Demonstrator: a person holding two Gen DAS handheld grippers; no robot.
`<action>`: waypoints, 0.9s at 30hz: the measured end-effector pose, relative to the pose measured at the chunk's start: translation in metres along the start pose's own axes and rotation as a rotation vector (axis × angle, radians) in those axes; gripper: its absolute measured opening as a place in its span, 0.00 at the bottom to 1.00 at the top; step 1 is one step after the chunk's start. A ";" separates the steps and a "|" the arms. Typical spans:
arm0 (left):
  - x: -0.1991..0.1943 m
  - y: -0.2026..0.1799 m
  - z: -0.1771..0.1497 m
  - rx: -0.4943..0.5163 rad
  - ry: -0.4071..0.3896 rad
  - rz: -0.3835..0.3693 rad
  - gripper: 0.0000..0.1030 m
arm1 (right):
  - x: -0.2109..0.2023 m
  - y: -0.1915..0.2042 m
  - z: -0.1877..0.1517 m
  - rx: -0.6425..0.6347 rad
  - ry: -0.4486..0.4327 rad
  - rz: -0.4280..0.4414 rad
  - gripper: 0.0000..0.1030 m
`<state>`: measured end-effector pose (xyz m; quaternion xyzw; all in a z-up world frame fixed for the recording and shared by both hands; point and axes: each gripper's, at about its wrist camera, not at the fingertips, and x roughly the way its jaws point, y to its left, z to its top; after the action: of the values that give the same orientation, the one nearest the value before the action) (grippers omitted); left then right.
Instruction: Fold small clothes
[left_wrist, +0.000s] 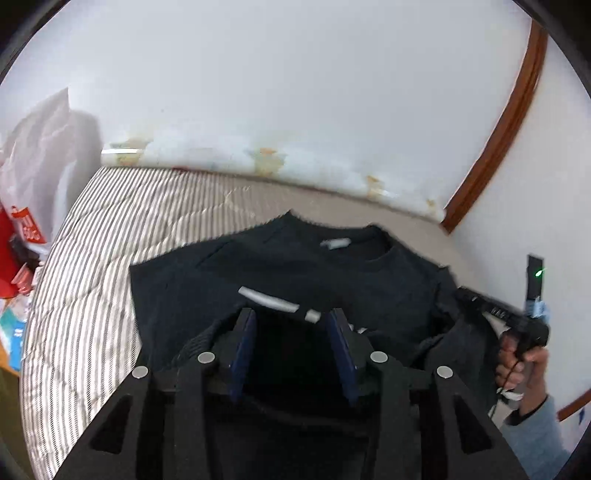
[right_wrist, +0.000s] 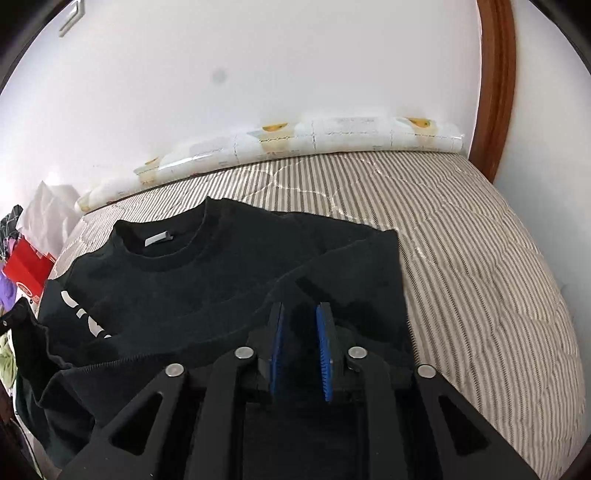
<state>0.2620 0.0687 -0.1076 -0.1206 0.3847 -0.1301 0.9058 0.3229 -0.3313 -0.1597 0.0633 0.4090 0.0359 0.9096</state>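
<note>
Black knit fills the left wrist view: the sweater (left_wrist: 295, 273) lies on the striped mattress (left_wrist: 110, 221), collar away from the fingers, a white neck label (left_wrist: 334, 243) just beyond the tips and white lettering (left_wrist: 269, 299) right at them. The left gripper (left_wrist: 293, 321) hangs over the sweater's near part with its blue pads (left_wrist: 243, 347) standing apart, dark cloth showing in the gap, nothing pinched between them. Off to the right of those fingers, a hand (left_wrist: 521, 365) in a grey sleeve holds the other gripper's handle at the sweater's edge. Far left of the fingers stands a white plastic bag (left_wrist: 40, 155) beside a red bag (left_wrist: 18, 240); what is in them I cannot tell. Over to the right wrist view: the same sweater spreads ahead and to the left of the fingers, and a folded-over sleeve (right_wrist: 343, 258) lies just past the tips. The right gripper (right_wrist: 301, 314) has its blue pads (right_wrist: 325, 354) parted narrowly, and whether cloth is caught between them I cannot tell. Beyond, a printed roll (right_wrist: 295, 144) lines the wall.
</note>
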 end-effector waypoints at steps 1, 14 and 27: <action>-0.002 -0.001 0.002 0.002 -0.012 -0.003 0.39 | -0.003 -0.003 0.001 -0.003 -0.004 -0.006 0.35; -0.067 0.040 -0.023 0.007 -0.073 0.073 0.55 | -0.006 -0.025 -0.013 -0.045 0.057 0.003 0.54; 0.003 0.037 -0.034 0.206 0.078 0.082 0.55 | 0.010 -0.013 -0.007 -0.075 0.095 -0.002 0.54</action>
<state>0.2441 0.0983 -0.1445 -0.0059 0.4088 -0.1364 0.9024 0.3242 -0.3426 -0.1735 0.0272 0.4501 0.0532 0.8910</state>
